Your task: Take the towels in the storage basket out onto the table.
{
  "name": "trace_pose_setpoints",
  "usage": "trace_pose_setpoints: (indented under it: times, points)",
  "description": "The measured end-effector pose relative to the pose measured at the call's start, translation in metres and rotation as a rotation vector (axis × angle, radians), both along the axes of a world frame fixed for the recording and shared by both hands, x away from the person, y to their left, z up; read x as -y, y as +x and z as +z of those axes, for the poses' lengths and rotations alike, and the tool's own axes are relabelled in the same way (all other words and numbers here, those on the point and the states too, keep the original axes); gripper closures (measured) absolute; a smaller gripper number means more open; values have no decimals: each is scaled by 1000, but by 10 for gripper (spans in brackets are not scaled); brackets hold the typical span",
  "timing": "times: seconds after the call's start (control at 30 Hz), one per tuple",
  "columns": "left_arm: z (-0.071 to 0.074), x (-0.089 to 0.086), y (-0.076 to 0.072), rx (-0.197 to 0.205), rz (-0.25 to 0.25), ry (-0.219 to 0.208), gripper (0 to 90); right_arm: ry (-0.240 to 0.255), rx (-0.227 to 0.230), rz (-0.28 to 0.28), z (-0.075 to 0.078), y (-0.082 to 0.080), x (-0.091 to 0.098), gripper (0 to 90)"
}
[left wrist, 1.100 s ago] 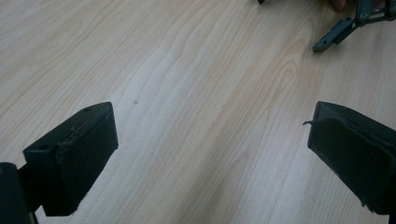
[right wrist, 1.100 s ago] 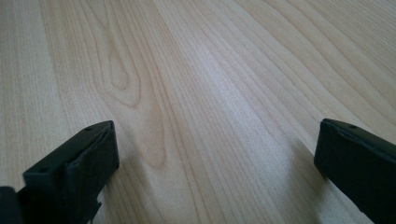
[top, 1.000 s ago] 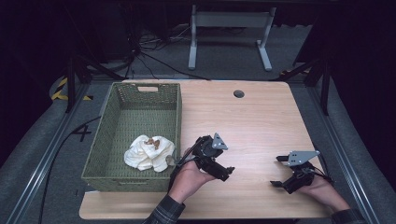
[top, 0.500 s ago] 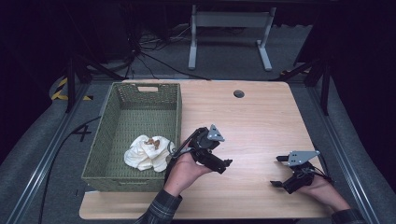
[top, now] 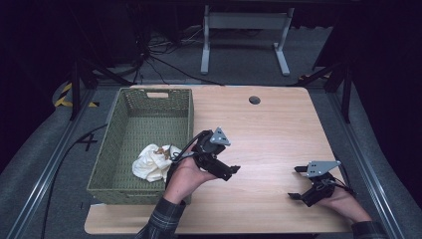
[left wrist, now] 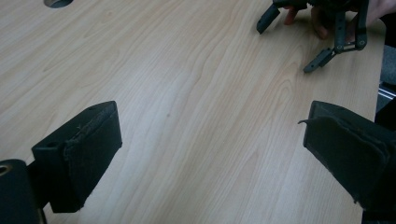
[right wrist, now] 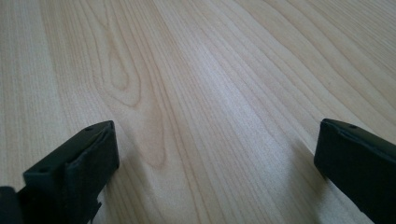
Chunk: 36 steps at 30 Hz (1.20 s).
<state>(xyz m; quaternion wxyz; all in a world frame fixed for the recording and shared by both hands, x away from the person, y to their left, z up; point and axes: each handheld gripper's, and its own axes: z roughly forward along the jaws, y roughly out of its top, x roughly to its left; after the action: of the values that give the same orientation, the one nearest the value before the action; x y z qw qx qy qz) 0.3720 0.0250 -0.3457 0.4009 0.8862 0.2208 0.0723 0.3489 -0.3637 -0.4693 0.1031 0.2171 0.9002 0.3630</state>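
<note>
I count two grippers, one woven green basket (top: 124, 149), one crumpled white cloth (top: 152, 162) and one wooden table (top: 278, 129) with a single round hole (top: 255, 100) near its far edge.

My left gripper (top: 226, 167) is held off the tabletop just right of the basket's near corner, its cable looping back over the hand (top: 186, 172). In the left gripper view its jaws stand wide apart with bare wood grain between them, nothing held. My right gripper (top: 297, 182) sits low near the table's near right corner, well apart from the left one, its grey three-cornered plate on top. Its jaws are spread too; the right gripper view has plain wood between the two black pads. The left gripper view also catches that right gripper (left wrist: 310, 35) farther off at the upper right, with fingertips (left wrist: 320, 28) behind it.

The cloth lies inside the basket, at its near right part, against the wall closest to my left hand. A small brownish patch sits on top of it; I cannot tell what that is. My forearms are cut off by the bottom edge, only plaid sleeve ends showing. The floor beyond the table is dark, with a metal stand (top: 244, 30) and loose cables (top: 164, 59) hard to make out.
</note>
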Motion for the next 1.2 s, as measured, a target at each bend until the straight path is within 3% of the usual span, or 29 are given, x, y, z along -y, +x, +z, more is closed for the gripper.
trace_pose_setpoints:
  times: [0.27,0.6,1.2]
  points:
    - [3,-21,2,-2,43,-36,58,2,0,1,0,0,0,1]
    - [13,-49,4,15,97,-50,72,2,0,0,0,0,0,1]
    - [13,-83,6,6,157,-47,85,3,0,0,0,0,0,1]
